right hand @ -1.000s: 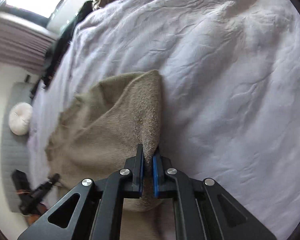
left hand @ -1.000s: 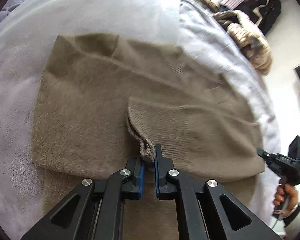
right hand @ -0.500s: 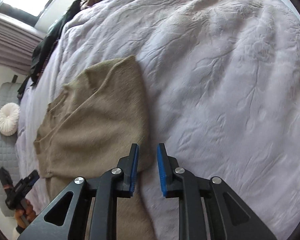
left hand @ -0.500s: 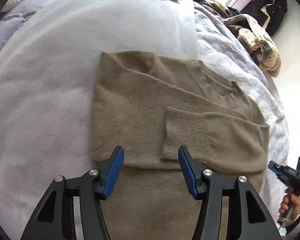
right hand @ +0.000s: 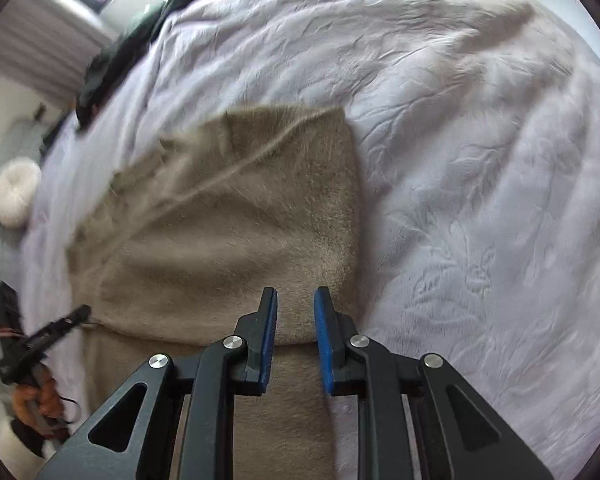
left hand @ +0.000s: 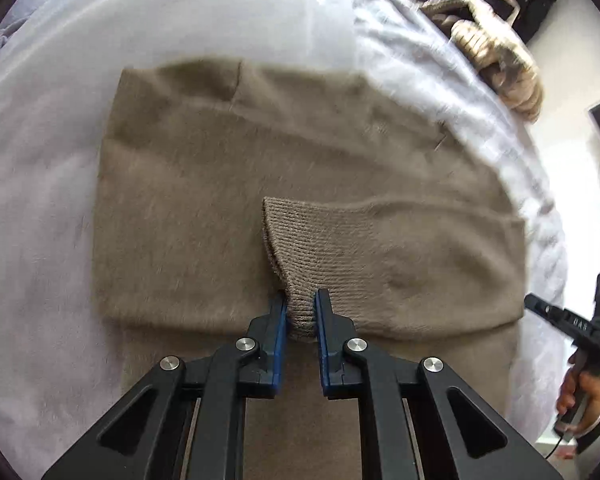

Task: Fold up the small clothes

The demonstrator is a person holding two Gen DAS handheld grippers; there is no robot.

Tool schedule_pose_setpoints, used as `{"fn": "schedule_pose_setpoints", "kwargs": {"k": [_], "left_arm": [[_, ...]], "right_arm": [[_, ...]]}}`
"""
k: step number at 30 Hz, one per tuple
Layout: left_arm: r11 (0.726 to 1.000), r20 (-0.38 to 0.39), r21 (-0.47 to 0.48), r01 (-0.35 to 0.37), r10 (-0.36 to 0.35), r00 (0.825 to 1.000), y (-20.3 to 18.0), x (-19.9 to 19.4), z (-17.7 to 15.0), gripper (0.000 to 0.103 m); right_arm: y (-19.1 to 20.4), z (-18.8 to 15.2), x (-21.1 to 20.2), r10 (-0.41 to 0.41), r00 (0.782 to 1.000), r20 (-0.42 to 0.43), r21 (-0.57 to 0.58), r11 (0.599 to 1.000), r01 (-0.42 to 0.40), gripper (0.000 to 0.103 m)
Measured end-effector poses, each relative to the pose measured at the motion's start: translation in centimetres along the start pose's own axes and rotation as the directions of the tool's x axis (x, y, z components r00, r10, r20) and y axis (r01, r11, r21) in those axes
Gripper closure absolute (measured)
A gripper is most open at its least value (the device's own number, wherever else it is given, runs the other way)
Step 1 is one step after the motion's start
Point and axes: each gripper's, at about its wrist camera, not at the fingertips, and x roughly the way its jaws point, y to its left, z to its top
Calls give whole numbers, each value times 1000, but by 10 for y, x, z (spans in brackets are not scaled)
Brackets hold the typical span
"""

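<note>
Your left tongs (left hand: 301,306) point steeply down with their blue pads closing on the ribbed cuff (left hand: 300,312) pinched between them, while your right tongs (right hand: 296,312) hang slightly parted, gripping nothing.

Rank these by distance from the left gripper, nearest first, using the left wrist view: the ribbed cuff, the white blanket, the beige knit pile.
1. Ribbed cuff: between the left gripper pads.
2. White blanket: beyond the sweater's far edge.
3. Beige knit pile: far upper right, on the bed's edge.
</note>
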Motion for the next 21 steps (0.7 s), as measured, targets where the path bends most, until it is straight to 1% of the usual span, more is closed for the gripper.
{"fn": "schedule_pose_setpoints", "kwargs": {"k": [1,2,3,4,6,8,9,12,14,15,16,17,18,19,21], "left_arm": [[1000,-2,-9,-17,17,1000,2,2,-3,88],[1000,1,-20,-20,20,1000,5,1,-4,88],[999,9,-35,-37,38,999,8,-4,-6,88],[997,10,-37,-72,72,997,11,-9,-7,88],[992,24,-21,-122,122,992,14,-21,-8,88],[994,48,-9,-107,108,993,18,-36,-7,88],[995,59,0,-100,99,993,16,-41,-6,88],[995,87,55,-83,78,993,0,-47,3,88],[994,75,74,-84,79,994,-13,-35,10,88],[992,47,77,-99,95,994,-19,-21,13,88],[990,21,82,-114,113,993,-21,-10,13,88],[985,-9,84,-148,149,989,-24,8,12,88],[983,-13,80,-167,168,986,-23,16,11,88],[982,5,78,-173,173,985,-23,19,9,88],[981,12,86,-173,173,985,-24,18,8,88]], "right_arm": [[0,-2,12,-48,998,-34,-28,998,47,86],[-2,-5,19,-60,997,-48,-39,998,58,87],[-5,-7,20,-48,998,-48,-27,999,47,87],[-8,-9,16,-37,999,-38,-10,999,36,87],[-11,-13,6,-51,998,-31,-2,999,51,86],[-14,-17,-3,-42,999,-25,4,999,42,86],[-16,-18,-10,-33,999,-8,10,999,33,86],[-14,-13,-23,-11,999,45,18,1000,10,86],[-6,-6,-21,15,998,60,23,1000,-16,86],[-3,-2,-17,20,998,55,25,999,-21,86],[2,1,-7,16,999,37,27,999,-17,86],[5,1,5,-10,1000,4,21,1000,10,86],[7,0,18,-45,998,-32,6,999,45,87],[7,-2,24,-52,998,-36,-7,999,52,87],[7,-5,23,-47,999,-15,-16,999,47,87]]}}
